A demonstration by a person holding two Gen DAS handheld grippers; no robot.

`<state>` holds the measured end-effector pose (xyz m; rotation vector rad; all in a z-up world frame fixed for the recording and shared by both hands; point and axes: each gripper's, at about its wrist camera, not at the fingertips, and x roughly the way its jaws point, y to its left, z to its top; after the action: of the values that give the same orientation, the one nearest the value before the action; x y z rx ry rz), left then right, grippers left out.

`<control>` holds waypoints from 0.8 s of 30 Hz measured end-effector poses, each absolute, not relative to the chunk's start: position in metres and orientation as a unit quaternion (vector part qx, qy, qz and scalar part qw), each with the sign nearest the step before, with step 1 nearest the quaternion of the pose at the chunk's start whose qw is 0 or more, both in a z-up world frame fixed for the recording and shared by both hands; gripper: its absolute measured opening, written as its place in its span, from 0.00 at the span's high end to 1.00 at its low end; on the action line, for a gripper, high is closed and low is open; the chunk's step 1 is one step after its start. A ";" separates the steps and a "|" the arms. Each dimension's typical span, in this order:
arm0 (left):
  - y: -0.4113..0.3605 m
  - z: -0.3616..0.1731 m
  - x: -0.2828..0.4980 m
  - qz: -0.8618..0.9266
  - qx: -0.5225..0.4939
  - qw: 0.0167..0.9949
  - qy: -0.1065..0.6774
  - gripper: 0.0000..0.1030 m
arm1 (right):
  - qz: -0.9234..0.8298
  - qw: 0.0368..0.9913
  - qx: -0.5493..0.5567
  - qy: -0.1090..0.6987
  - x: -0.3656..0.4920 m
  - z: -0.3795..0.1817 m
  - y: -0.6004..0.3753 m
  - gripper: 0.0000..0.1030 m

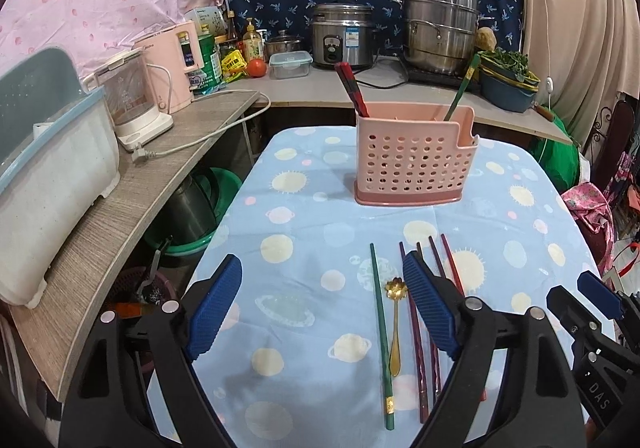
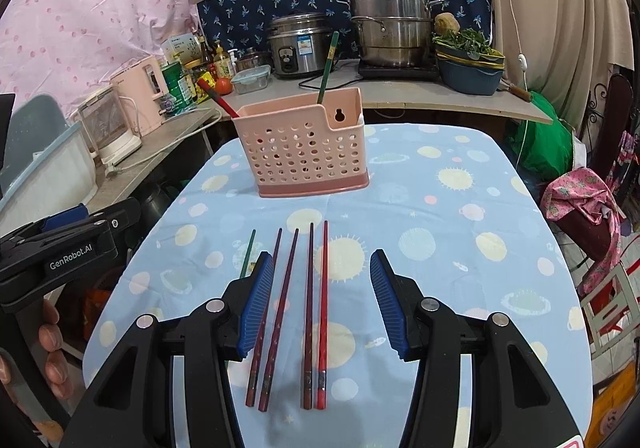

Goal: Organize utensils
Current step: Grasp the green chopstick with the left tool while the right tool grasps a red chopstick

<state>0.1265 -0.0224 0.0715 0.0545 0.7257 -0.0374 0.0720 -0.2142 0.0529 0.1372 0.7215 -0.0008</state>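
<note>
Hovering right gripper [image 2: 322,304] fingers apart over chopsticks [image 2: 316,312], left gripper [image 1: 322,312] fingers apart

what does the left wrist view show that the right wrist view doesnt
Only the left wrist view shows the gold spoon lying between the green chopstick and the dark chopsticks, and the whole length of that green chopstick.

Only the right wrist view shows all four dark and red chopsticks unobstructed, lying side by side between the fingers of the open right claw; there the green chopstick is mostly hidden.

Both show the pink holder standing on the blue tablecloth, with red chopsticks at its left end and a green one at its right. The left claw is open too.
</note>
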 end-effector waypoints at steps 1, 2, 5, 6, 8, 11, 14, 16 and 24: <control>-0.022 0.069 0.125 -0.019 0.027 0.933 0.357 0.20 | -0.002 0.933 0.063 0.355 0.071 0.051 -0.214 0.52; -0.023 0.066 0.124 -0.018 0.028 0.933 0.359 0.17 | -0.004 0.932 0.058 0.358 0.069 0.047 -0.212 0.52; -0.024 0.057 0.121 -0.021 0.030 0.930 0.366 0.17 | -0.004 0.928 0.053 0.369 0.064 0.036 -0.210 0.52; -0.025 0.053 0.120 -0.023 0.030 0.928 0.370 0.17 | -0.004 0.926 0.054 0.374 0.062 0.032 -0.210 0.52; -0.026 0.047 0.118 -0.024 0.032 0.925 0.377 0.17 | -0.003 0.922 0.055 0.382 0.060 0.024 -0.209 0.52; -0.027 0.037 0.115 -0.026 0.035 0.922 0.385 0.17 | -0.005 0.918 0.051 0.393 0.056 0.014 -0.208 0.52; -0.027 0.027 0.112 -0.027 0.038 0.919 0.392 0.17 | -0.006 0.915 0.051 0.401 0.053 0.004 -0.207 0.52; -0.027 0.022 0.111 -0.028 0.039 0.916 0.399 0.17 | -0.007 0.912 0.051 0.407 0.052 -0.001 -0.207 0.52; -0.028 -0.009 0.101 -0.040 0.041 0.903 0.425 0.17 | -0.003 0.902 0.051 0.429 0.050 -0.025 -0.204 0.54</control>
<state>0.1010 -0.0281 -0.0088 0.0850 0.8787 -0.0836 0.0498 -0.2042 -0.0251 0.1061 0.8870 -0.0056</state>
